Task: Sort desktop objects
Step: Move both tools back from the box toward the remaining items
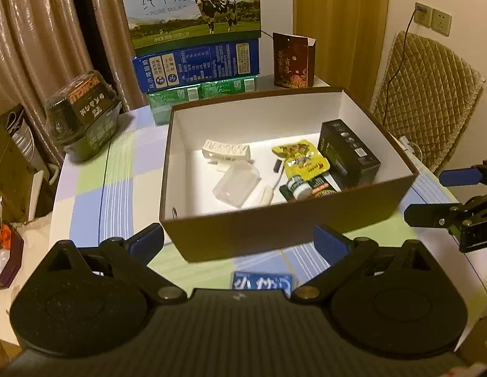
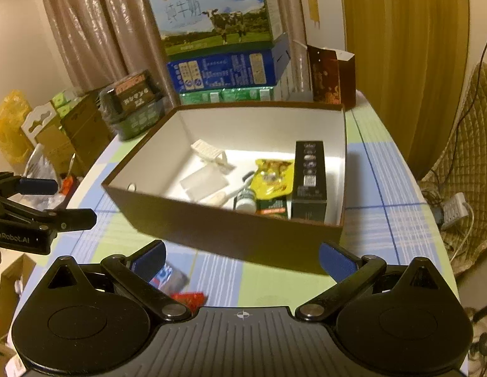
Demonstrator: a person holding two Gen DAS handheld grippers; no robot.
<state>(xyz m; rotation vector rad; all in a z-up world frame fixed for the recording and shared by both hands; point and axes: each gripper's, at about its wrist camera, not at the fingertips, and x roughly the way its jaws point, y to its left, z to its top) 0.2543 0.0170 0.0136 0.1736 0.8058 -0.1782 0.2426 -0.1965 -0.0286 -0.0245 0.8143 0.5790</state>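
Note:
A brown box (image 1: 274, 232) (image 2: 230, 235) with white inside stands on the checked tablecloth. Inside lie a white clip (image 1: 226, 150), a clear plastic case (image 1: 235, 185), a yellow snack packet (image 1: 301, 160), a small white bottle (image 1: 298, 187) and a black carton (image 1: 348, 154) (image 2: 309, 179). My left gripper (image 1: 240, 242) is open, just in front of the box's near wall. A blue packet (image 1: 262, 281) lies on the cloth below it. My right gripper (image 2: 243, 254) is open too, near the box's front; a blue-white packet (image 2: 172, 278) and a red wrapper (image 2: 188, 298) lie by its left finger.
Stacked milk cartons (image 1: 193, 15) and a dark red paper bag (image 1: 293, 61) stand behind the box. A wrapped dark package (image 1: 86, 113) sits at the table's back left. A padded chair (image 1: 428, 94) is to the right. The table's left edge drops to boxes on the floor.

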